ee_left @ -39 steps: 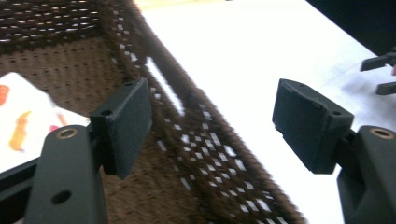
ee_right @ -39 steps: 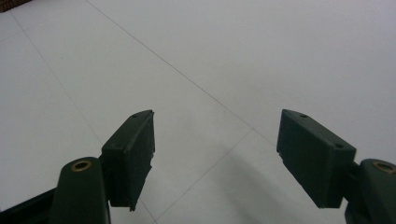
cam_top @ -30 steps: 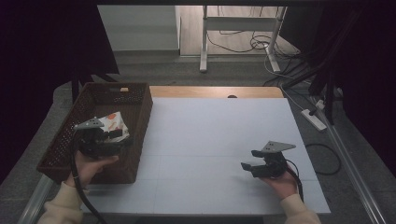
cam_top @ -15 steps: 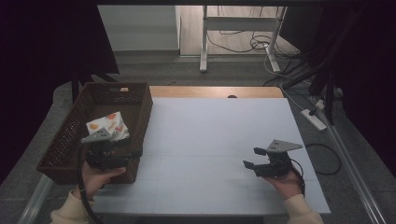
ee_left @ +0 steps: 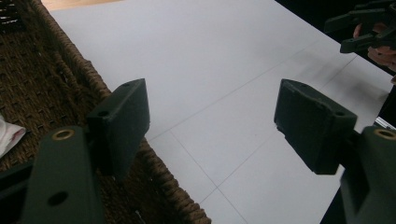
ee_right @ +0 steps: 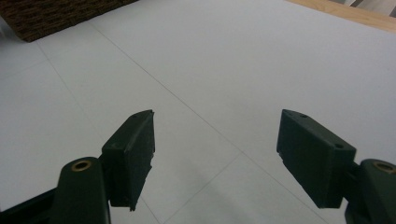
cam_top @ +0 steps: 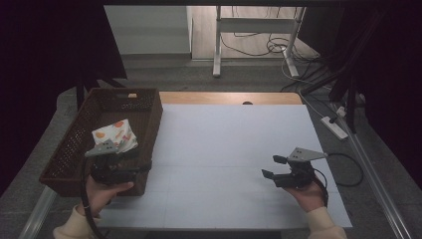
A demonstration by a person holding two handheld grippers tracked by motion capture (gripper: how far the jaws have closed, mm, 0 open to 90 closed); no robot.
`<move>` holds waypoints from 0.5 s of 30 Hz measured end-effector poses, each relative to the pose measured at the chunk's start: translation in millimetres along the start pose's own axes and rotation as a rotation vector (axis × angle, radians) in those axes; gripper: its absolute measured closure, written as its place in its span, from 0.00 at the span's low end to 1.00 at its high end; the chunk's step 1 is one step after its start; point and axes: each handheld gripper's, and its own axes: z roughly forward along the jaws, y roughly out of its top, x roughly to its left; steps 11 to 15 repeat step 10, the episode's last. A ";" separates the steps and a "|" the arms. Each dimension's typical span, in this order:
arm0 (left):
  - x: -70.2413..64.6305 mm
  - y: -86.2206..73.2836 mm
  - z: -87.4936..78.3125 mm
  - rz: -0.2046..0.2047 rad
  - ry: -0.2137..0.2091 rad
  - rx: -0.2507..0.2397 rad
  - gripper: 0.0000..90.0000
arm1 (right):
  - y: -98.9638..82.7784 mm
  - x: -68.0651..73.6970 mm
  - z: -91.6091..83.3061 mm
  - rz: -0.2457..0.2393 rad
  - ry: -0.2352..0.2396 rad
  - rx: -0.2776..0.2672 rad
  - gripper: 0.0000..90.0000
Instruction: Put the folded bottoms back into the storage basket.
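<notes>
Packet [cam_top: 115, 135], white with orange prints, lying inside the basket [cam_top: 149, 107], just beyond the left tongs [ee_left: 212, 93] and off to their left side; free of both tongs, slightly crumpled, resting on the wicker floor near the wall that faces the tabletop [cam_top: 229, 144].

Left tongs released, jaws wide apart and holding nothing; hovering over the basket's near corner, one jaw above the wicker rim, the other above the tabletop, pointing across towards the right tongs [cam_top: 272, 167]. Right tongs likewise released and empty, well apart from the basket, low over bare tabletop.

Judged step: packet delivered, left tongs to be cleared from the basket. To do it well:

- Lift first, then draw back; looks close to the woven rim, so a flat sideways pull could snag a jaw and drag the whole basket along.
- Keep the jaws spread while leaving; closing early beside the packet could nip a loose fold and pull it out again.
- Watch the trailing cable on the near side; better kept off the basket corner.
- Keep the right tongs parked where they are; nothing to steady there, and crossing over would only crowd the left hand.
- Check from the left gripper view that the pale corner of the packet [ee_left: 9, 135] sits below the rim before moving off.
</notes>
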 end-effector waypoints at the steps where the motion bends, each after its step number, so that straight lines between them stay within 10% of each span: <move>1: 0.0 0.1 -0.1 0.001 0.000 -0.001 0.29 | 0.1 0.0 -0.1 -0.001 0.000 -0.002 0.31; 15: -0.2 1.2 -1.9 0.001 0.002 -0.005 0.29 | -0.3 1.3 1.2 -0.002 0.000 0.000 0.31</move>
